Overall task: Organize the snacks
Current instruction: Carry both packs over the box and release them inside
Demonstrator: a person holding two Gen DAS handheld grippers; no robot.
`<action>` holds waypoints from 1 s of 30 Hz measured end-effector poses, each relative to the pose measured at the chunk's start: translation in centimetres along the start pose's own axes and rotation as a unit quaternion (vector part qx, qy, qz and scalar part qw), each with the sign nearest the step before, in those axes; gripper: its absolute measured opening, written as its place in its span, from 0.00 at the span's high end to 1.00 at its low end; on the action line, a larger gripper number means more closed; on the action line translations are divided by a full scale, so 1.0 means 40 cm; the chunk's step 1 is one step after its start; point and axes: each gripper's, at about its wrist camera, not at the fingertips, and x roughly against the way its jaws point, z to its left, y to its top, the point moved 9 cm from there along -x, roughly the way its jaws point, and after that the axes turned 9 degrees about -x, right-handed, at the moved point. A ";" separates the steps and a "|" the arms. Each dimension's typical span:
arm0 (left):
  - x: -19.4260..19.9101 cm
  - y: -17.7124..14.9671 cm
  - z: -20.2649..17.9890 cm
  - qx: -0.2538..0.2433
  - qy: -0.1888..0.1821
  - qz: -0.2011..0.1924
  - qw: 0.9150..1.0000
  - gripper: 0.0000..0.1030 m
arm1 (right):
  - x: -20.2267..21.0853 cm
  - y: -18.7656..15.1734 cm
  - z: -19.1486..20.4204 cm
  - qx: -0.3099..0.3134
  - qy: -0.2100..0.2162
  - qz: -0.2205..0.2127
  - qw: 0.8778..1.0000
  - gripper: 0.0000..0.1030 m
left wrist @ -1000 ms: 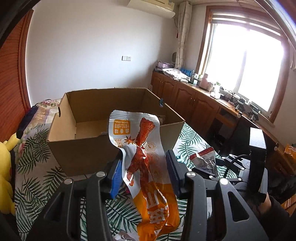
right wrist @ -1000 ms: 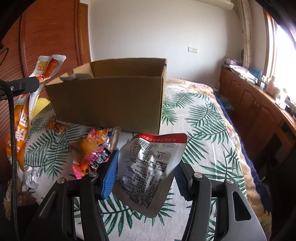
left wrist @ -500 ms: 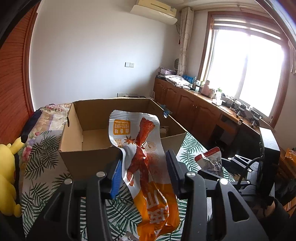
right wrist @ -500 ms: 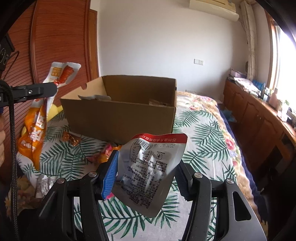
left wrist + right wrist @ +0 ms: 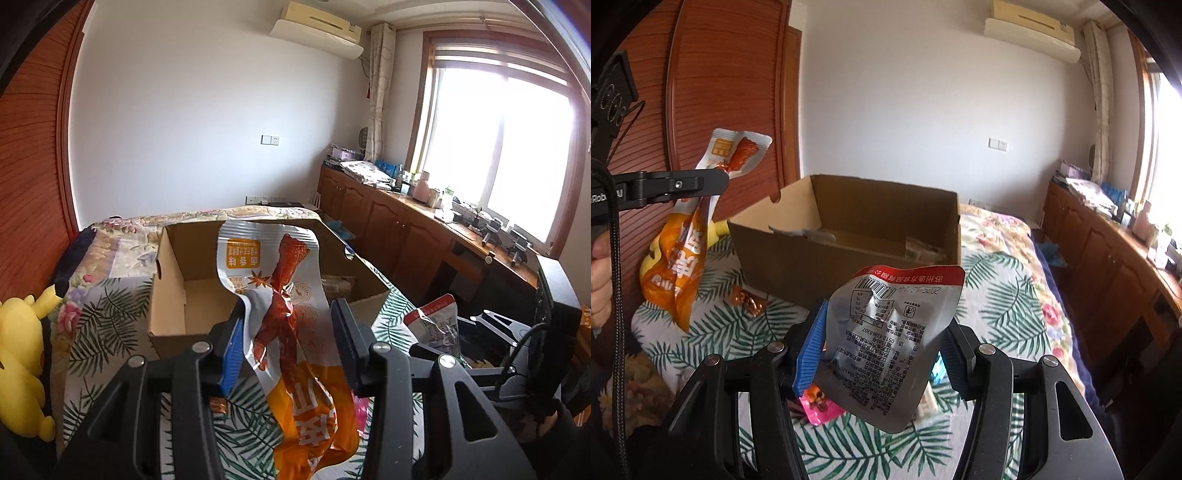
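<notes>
**Two packets held aloft, the box waiting ahead**

On the left, our left gripper (image 5: 288, 343) is clamped on the orange snack packet (image 5: 291, 328), pinching it partway down so the silver top stands up and the orange end hangs below the jaws. We judge it is held high like this so it can clear the near wall of the cardboard box (image 5: 173, 291) and drop in from above. A yellow plush toy (image 5: 22, 365) lies at the far left edge of the bed.

The cardboard box sits open on the leaf-print bedspread (image 5: 1001, 291), just ahead of both tools, which suits it as the collecting place for the snacks.

On the right, our right gripper (image 5: 882, 354) is closed on the silver pouch (image 5: 890, 339), gripping its lower half, red strip uppermost and printed back toward the camera. It too hangs clear of the bed, short of the box.

The left wrist view looks down into the box's bare left part and catches the silver pouch only as a corner at the right. The right wrist view shows what that one hides: packets already lying inside the box, the orange packet's full hanging length, and loose snacks still on the bedspread, namely a small orange wrapper (image 5: 748, 301) by the box and a pink packet (image 5: 820, 402) beneath the pouch.
</notes>
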 end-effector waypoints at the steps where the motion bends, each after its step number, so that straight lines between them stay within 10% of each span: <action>1: -0.001 0.006 0.005 0.001 0.002 0.000 1.000 0.59 | 0.000 0.006 0.002 0.001 0.001 -0.001 1.000 0.44; 30: -0.186 0.059 0.174 0.053 0.049 0.041 0.997 0.58 | -0.098 0.152 0.054 0.036 0.010 -0.013 0.999 0.44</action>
